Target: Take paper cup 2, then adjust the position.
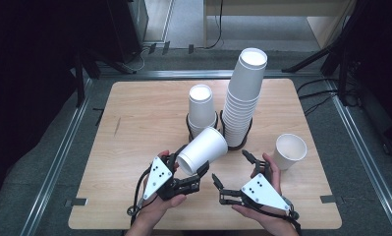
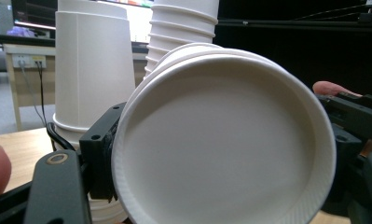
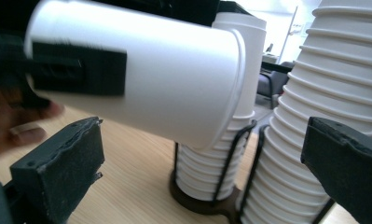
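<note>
White paper cup (image 1: pixel 203 150) sideways, clamped in left gripper (image 1: pixel 189 173), base toward camera.

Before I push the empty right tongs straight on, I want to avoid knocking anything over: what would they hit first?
Probably the tilted cup held in the left tongs, which crosses the right tongs' line closest. Behind it stand the short stack and the tall stack in their holder; depth is unclear.

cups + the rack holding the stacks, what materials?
Cups: likely paper, matte white, with rolled rims and a recessed base seen in the left gripper view. Rack: thin dark wire uprights on a dark round base, probably coated metal; hard to tell for sure.
</note>
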`<state>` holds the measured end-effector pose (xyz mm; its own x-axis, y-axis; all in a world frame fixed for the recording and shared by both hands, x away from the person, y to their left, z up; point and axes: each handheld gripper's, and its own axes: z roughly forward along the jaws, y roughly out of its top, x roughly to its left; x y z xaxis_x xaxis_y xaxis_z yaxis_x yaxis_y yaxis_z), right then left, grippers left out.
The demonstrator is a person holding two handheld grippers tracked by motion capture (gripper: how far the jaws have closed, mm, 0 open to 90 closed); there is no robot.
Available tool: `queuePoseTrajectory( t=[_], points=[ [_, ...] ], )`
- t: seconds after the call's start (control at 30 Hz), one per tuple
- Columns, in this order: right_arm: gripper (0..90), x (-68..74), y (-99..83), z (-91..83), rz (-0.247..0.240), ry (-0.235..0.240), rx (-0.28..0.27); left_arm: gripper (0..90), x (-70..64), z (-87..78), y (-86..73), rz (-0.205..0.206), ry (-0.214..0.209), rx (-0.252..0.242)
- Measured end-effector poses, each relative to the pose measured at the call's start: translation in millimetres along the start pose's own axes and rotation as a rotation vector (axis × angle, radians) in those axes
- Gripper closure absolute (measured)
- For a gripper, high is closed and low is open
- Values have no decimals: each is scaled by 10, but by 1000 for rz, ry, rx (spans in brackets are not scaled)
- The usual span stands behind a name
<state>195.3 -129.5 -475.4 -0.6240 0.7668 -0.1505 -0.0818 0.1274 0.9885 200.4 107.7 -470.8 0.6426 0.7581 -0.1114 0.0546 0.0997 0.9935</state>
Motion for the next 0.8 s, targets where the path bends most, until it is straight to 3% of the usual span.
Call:
queuePoseTrajectory(
  t=[0.13, 0.5, 0.8],
  points=[
    [0, -24, 43, -6, 115, 26, -10, 222, 13, -7, -18, -6, 7, -52],
    [0, -26, 149, -3, 429, 97, -10, 221, 0, 17, -75, -28, 2, -101],
    [0, -35, 163, 14, 635, 126, 18, 221, 5, 12, -97, -27, 13, -135]
  ],
)
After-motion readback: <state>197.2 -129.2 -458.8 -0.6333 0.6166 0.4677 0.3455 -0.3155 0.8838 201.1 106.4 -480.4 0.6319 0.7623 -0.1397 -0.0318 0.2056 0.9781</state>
